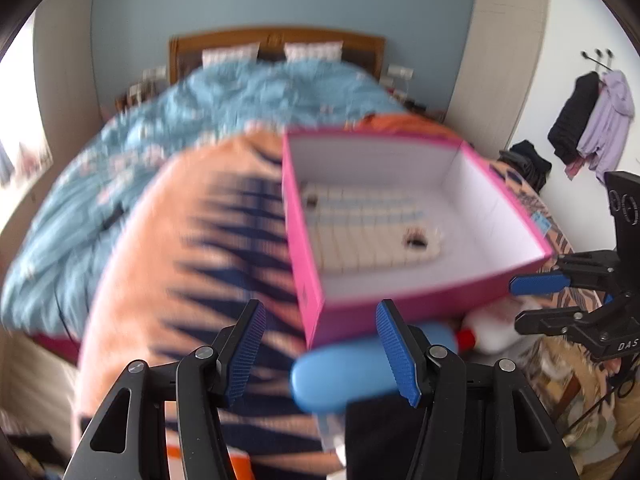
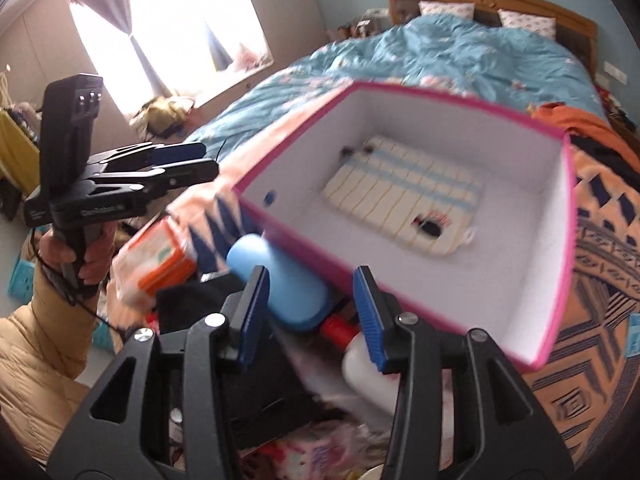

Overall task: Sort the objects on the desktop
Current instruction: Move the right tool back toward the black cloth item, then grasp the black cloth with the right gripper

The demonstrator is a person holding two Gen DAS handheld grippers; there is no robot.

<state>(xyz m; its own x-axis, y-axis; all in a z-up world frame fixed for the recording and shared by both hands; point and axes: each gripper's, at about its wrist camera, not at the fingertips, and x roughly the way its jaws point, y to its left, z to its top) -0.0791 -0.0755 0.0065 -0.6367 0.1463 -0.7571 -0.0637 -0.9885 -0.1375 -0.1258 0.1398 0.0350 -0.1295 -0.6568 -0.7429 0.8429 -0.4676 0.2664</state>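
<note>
Both the left gripper and right gripper have jaws apart, holding nothing. The blue oblong case lies against the pink box (a striped pouch already inside), just beside a white glue bottle. It looks light, rigid and smooth; pinch across its narrow middle.

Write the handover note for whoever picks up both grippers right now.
Left gripper: open, empty.
Right gripper: open, empty.
Pink box sits on the orange blanket.
Done: striped pouch lies inside.
Left: blue case, white bottle with red cap and orange-and-white pack lie outside, along the box's near side.
</note>
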